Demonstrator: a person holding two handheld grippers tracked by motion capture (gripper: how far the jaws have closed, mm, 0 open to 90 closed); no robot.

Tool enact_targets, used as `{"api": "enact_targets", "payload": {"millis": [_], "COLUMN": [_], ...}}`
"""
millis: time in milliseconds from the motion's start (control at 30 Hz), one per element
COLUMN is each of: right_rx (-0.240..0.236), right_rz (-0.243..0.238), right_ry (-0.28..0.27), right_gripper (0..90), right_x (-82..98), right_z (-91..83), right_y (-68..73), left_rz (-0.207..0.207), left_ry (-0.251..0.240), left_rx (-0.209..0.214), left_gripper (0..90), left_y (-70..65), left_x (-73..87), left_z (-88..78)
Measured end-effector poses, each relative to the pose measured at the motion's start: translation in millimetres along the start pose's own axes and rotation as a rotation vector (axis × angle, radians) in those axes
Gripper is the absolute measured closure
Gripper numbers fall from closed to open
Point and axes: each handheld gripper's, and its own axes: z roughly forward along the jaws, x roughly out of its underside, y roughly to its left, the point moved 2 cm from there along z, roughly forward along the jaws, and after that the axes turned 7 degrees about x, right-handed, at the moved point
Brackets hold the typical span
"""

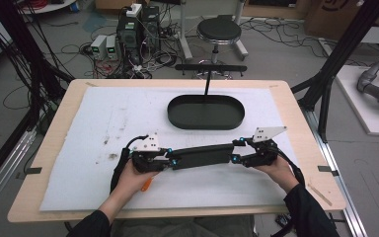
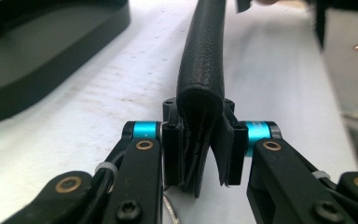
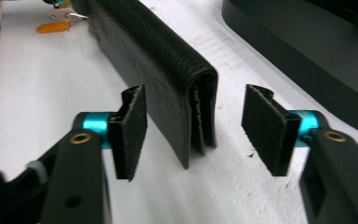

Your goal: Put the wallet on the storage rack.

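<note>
White padding covers the wooden table (image 1: 59,123), and a concrete floor strewn with cables, power boxes and a round black stool (image 1: 219,30) lies beyond its far edge. On the padding sits a shallow black oval tray (image 1: 206,112), on the far half of the table.

Nearer the person than the tray, and roughly parallel to its long side, lies a long black folded strap (image 1: 201,155) of grained, leather-like material. It stands on its open edges with the rounded fold on top, stretching between the two grippers.

The left gripper (image 1: 170,158) is at the end of the strap lying left of the tray. In the left gripper view its pads (image 2: 171,154) press against both sides of the folded end (image 2: 200,112), clamping it.

The right gripper (image 1: 235,151) is at the other end, below the tray's right part. In the right gripper view its pads (image 3: 133,128) stand wide apart with the strap end (image 3: 177,79) between them, clear gaps on either side, touching neither.

A small orange thing (image 1: 147,184) lies by the left hand (image 1: 131,178), further from the tray than the strap.
</note>
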Motion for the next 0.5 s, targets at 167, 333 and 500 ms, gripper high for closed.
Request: {"api": "enact_targets", "payload": {"millis": [167, 333, 500], "right_rx": [-0.013, -0.063, -0.099], "right_rz": [-0.032, -0.086, -0.077], "right_ry": [0.004, -0.002, 0.006], "right_gripper": [36.5, 58.1, 72.0], "right_x": [-2.3, -4.7, -4.3], "right_z": [8.8, 7.3, 4.6], "right_y": [6.8, 15.7, 15.6], "left_rz": [-0.003, -0.032, -0.036], "left_ry": [-0.038, -0.07, -0.067], "left_rx": [0.062, 0.069, 0.031], "left_gripper": [75.4, 75.3, 73.5], "left_y": [-2.5, -2.0, -1.0], "left_x": [-1.4, -2.4, -2.2], "left_z": [-0.9, -3.4, -5.1]}}
